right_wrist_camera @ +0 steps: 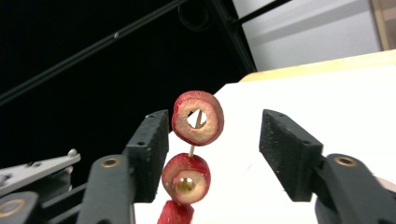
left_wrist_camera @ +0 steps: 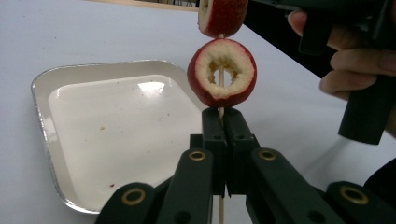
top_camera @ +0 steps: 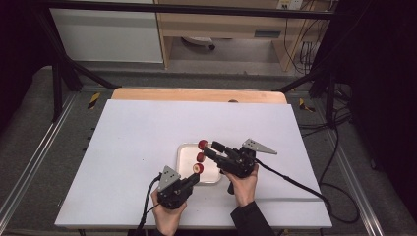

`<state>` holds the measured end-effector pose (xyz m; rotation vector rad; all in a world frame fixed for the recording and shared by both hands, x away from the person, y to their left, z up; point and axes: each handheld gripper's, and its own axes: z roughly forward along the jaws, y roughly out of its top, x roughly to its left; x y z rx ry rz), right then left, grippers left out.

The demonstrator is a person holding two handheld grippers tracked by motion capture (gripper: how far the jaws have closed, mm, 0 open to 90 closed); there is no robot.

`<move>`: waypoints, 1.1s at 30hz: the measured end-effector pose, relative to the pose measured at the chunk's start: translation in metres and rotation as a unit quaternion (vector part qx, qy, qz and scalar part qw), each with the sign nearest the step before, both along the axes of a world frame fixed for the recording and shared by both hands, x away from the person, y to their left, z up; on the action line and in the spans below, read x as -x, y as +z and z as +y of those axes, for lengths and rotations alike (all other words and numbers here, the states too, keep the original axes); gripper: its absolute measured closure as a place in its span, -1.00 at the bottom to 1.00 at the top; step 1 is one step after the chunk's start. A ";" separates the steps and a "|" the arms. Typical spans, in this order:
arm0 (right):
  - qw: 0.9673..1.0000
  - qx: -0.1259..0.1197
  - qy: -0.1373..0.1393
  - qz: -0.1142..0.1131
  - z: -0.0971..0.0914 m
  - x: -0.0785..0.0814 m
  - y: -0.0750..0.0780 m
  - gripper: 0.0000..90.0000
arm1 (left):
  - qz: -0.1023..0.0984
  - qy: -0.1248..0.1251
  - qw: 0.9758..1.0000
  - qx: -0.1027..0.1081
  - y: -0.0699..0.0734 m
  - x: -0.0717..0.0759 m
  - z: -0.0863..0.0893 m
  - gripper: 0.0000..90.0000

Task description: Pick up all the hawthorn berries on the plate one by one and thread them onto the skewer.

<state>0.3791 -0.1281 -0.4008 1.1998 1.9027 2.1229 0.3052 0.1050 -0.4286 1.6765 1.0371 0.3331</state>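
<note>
While we steady things: left gripper (left_wrist_camera: 223,122) pinches the skewer (left_wrist_camera: 221,78) base, stick pointing to twelve o'clock.
Right gripper (right_wrist_camera: 212,149): jaws apart, we flank the top apple ring (right_wrist_camera: 197,118) from three and nine o'clock.

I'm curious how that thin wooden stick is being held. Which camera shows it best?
The left gripper view: the skewer runs from the shut left gripper up through the fruit rings. The right gripper view shows short bits between rings; in the high view it is too thin to see.
</note>
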 end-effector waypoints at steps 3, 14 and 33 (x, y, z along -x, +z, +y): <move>1.000 0.029 -0.003 0.000 -0.006 -0.002 0.005 -0.24 | -0.001 0.004 1.000 -0.006 -0.001 0.000 0.004 0.98; 0.976 0.213 0.043 -0.001 -0.022 -0.010 0.002 -0.80 | 0.008 0.000 1.000 -0.030 0.003 -0.006 0.022 0.98; 0.942 0.332 0.047 0.017 -0.084 0.004 -0.027 -0.99 | 0.028 -0.018 0.997 -0.067 0.019 -0.022 0.034 0.97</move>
